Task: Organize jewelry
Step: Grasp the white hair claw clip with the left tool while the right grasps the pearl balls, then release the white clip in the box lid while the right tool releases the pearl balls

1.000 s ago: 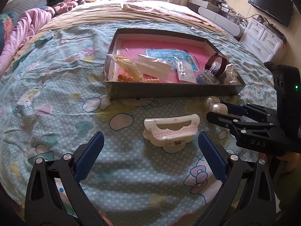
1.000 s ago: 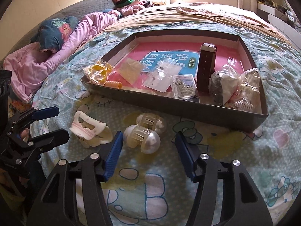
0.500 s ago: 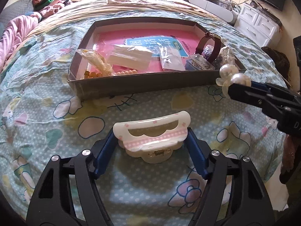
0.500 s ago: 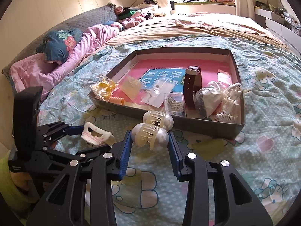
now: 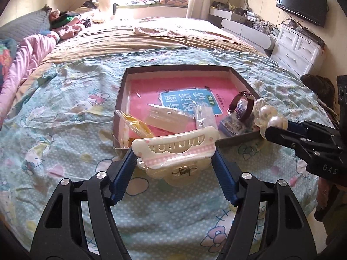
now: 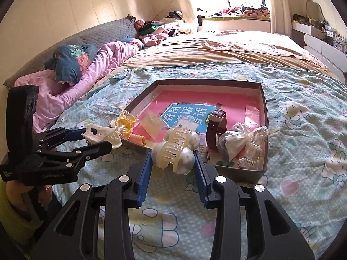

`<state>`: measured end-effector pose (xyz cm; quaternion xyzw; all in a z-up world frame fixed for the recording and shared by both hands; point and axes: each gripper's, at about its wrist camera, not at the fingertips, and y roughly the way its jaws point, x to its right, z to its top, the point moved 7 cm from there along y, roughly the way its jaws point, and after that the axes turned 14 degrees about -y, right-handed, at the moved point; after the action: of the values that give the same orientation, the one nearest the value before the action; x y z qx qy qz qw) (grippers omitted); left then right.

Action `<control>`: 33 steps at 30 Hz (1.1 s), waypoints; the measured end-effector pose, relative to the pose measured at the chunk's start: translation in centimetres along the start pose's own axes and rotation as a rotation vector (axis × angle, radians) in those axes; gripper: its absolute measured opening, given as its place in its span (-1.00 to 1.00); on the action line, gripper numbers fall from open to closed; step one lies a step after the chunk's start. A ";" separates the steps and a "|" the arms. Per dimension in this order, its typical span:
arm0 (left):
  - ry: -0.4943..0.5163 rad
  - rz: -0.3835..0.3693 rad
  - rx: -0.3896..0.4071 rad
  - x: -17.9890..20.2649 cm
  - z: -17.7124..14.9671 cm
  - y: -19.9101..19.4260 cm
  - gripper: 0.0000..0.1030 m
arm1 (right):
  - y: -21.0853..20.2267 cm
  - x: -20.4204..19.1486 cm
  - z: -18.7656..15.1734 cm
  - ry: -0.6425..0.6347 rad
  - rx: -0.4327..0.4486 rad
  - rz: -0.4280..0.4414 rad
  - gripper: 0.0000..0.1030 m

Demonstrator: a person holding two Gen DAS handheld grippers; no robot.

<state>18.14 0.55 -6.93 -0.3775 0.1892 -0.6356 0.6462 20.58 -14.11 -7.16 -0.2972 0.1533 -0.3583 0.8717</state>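
Observation:
My left gripper point(image 5: 173, 155) is shut on a white and pink claw hair clip point(image 5: 175, 149) and holds it above the bedspread, just before the near wall of the shallow grey box point(image 5: 121, 99). My right gripper point(image 6: 173, 158) is shut on a pearl-ball hair clip point(image 6: 173, 153), lifted near the box's front wall point(image 6: 238, 172). The box has a pink floor and holds a brown watch point(image 6: 216, 127), bagged trinkets point(image 6: 234, 143) and yellow pieces point(image 6: 124, 124). The right gripper shows in the left wrist view point(image 5: 269, 127); the left gripper shows in the right wrist view point(image 6: 97, 139).
The box lies on a teal cartoon-print bedspread point(image 5: 65, 130). Pink bedding and pillows point(image 6: 86, 69) lie at the left. White drawers point(image 5: 299, 49) and a wall television point(image 5: 301, 2) stand at the right, past the bed's edge.
Both grippers closed on their clips and lifted them off the bedspread. They now sit higher and closer to the box's front wall.

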 end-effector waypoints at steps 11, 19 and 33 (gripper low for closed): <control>-0.015 0.013 0.017 -0.9 1.9 0.7 0.20 | 0.6 0.0 1.5 -0.026 0.019 -0.012 -0.30; -0.027 0.023 0.005 -1.4 2.5 2.2 0.21 | 1.4 0.4 2.4 -0.038 0.020 -0.026 -0.31; -0.043 0.032 -0.020 -2.1 3.2 4.4 0.21 | 4.9 0.5 2.2 -0.069 -0.033 -0.031 -0.30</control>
<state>23.23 2.92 -8.57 -0.3944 0.1875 -0.6149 0.6566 24.53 -10.80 -8.56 -0.3260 0.1242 -0.3588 0.8658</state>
